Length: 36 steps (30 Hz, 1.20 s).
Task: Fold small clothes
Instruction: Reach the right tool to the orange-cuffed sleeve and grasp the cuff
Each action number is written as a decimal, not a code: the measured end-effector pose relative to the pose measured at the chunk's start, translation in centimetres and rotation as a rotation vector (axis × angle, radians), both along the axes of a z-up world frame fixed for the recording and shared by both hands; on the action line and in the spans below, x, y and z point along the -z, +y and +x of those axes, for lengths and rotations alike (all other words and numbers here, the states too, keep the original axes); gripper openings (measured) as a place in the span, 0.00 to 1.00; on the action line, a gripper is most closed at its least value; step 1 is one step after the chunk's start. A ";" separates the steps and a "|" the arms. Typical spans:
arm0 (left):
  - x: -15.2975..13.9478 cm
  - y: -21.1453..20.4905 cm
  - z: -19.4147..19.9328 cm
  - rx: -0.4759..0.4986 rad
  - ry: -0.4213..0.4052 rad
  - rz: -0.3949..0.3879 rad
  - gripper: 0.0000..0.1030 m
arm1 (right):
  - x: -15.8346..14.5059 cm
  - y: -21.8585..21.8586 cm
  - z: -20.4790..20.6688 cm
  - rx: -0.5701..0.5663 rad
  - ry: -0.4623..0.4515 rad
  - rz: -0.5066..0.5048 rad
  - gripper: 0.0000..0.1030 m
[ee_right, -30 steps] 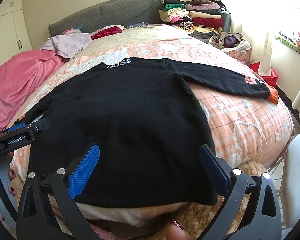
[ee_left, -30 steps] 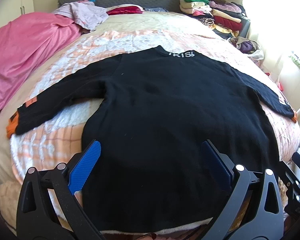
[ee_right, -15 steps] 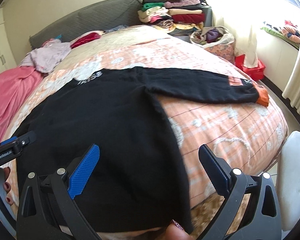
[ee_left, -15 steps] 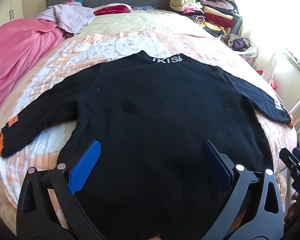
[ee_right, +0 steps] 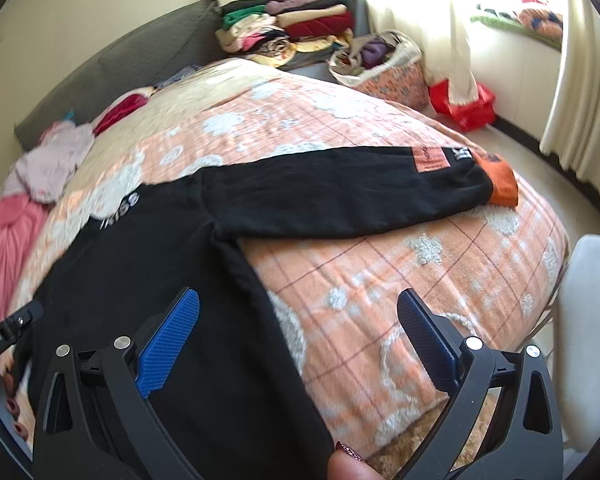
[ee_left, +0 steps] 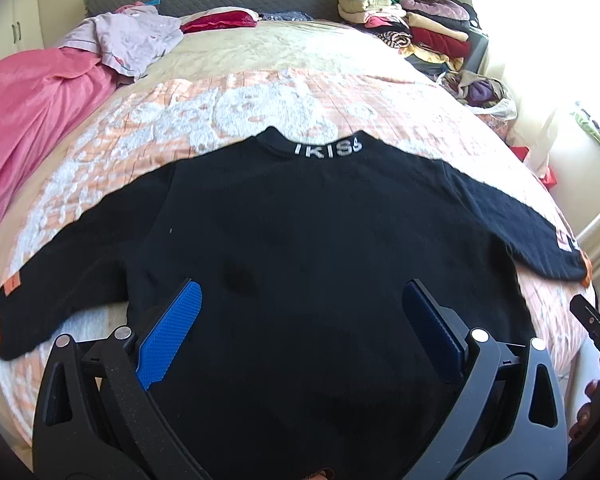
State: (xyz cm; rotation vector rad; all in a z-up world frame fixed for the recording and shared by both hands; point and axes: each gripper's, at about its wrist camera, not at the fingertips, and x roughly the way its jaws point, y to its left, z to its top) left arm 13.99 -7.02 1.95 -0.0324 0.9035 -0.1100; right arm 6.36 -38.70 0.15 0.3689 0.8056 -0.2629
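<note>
You have the black sweater (ee_left: 300, 248) laid flat, back up, across the middle of the frame on the orange patterned quilt (ee_left: 228, 108), collar toward the top and both sleeves spread out to the sides. This looks like the end of spreading, with no fold made yet. Your left gripper (ee_left: 300, 320) hangs wide open over the lower body of the sweater, holding nothing; your right gripper (ee_right: 298, 326) is equally wide and empty above the sweater's side edge. The next move likely calls for pinching the right sleeve (ee_right: 340, 196) near its orange cuff (ee_right: 500, 184) and carrying it inward.
</note>
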 end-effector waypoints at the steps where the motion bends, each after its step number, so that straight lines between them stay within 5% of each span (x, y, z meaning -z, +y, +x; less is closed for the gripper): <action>1: -0.2 -0.2 0.4 -0.001 -0.001 0.000 0.92 | 0.2 -0.6 0.3 0.015 0.007 0.010 0.96; 18: -0.2 -4.7 5.3 0.082 0.045 -0.037 0.92 | 3.5 -9.9 4.4 0.247 0.080 0.145 0.96; 26: 0.5 -7.7 6.5 0.138 0.067 0.008 0.92 | 5.7 -15.6 5.1 0.393 0.107 0.181 0.96; 36: 1.1 -11.2 7.6 0.204 0.084 -0.017 0.92 | 6.2 -18.3 6.8 0.423 0.047 0.186 0.96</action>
